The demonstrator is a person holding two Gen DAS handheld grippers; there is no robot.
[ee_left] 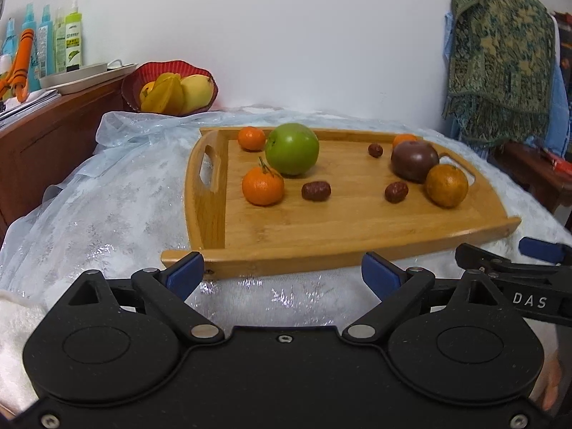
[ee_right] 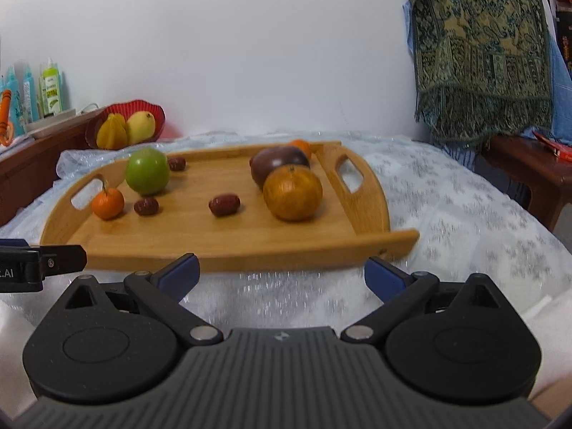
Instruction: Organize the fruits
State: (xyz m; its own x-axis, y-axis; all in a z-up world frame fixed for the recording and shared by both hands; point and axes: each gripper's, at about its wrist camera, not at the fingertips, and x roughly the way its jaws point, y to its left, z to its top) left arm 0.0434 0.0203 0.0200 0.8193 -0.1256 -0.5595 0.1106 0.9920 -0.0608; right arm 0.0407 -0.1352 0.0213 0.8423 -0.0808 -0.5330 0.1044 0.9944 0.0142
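White-clothed table (ee_left: 118, 214) bearing a wooden tray (ee_left: 357, 232) of loose fruit.
Green apple (ee_left: 292, 148) near the tray's far left corner; dark round fruit (ee_left: 414, 160) and brownish orange (ee_left: 447, 185) touching by its right handle. Left gripper (ee_left: 282, 273) and right gripper (ee_right: 282, 274) are spread wide and empty before the tray's near edge.

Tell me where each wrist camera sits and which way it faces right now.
Left wrist: behind the open left gripper, looking down at the wooden tray from its left front; the right gripper's tip shows at right.
Right wrist: behind the open right gripper, facing the tray's right front.
Shared: tray, green apple, red bowl.
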